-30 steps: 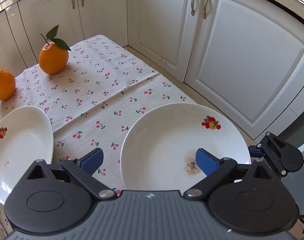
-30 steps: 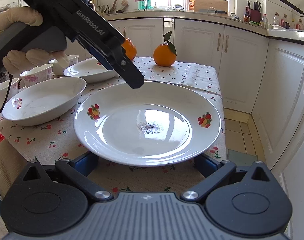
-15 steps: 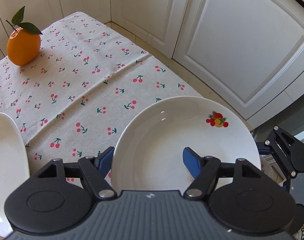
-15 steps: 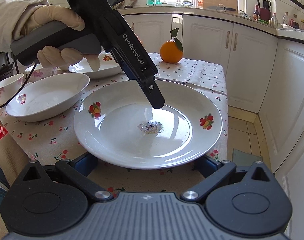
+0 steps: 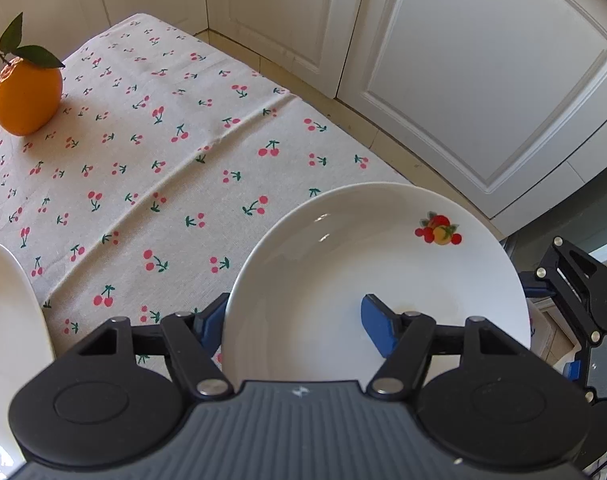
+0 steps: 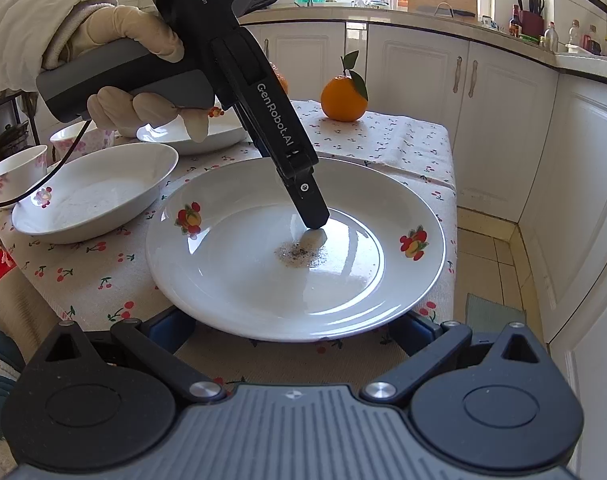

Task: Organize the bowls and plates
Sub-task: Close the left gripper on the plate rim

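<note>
A white plate (image 6: 243,272) with fruit decals and a dark speck patch in its middle sits near the table's right edge; it also shows in the left wrist view (image 5: 343,264). My left gripper (image 5: 293,326) is open and straddles the plate's rim, one blue finger outside the rim and one inside touching the plate. In the right wrist view the left gripper (image 6: 315,216) reaches down from the upper left into the plate. My right gripper (image 6: 291,330) is open, its fingers at either side below the plate's near rim.
A white bowl (image 6: 91,196) sits left of the plate, with a further plate (image 6: 183,136) and two floral cups (image 6: 11,172) behind. An orange with leaves (image 6: 343,98) stands at the far side of the cherry tablecloth (image 5: 151,168). White cabinets (image 6: 499,128) stand to the right.
My left gripper has come down and forward over the plate, so that its fingers now straddle the rim and one touches the inside. The right gripper and plate have stayed put.
</note>
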